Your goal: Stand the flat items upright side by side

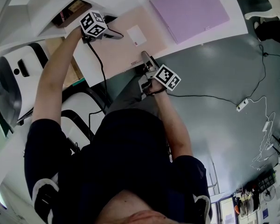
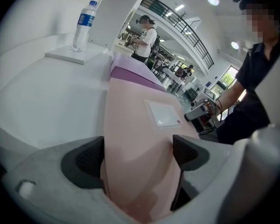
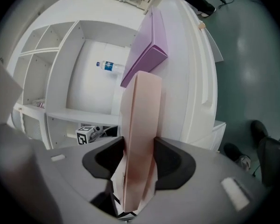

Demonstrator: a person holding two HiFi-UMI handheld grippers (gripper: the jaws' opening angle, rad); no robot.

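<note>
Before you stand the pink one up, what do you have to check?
1. Right gripper pinching the pink box on its near edge: ok.
2. Left gripper clamped on the box's far end: ok.
3. Pink box upright: not ok, it lies flat on the white table.
4. Purple box upright: not ok, it lies flat too.
5. Gap between the pink and purple boxes: cannot tell.
6. Water bottle out of the way: ok, it stands back on the shelf.
</note>
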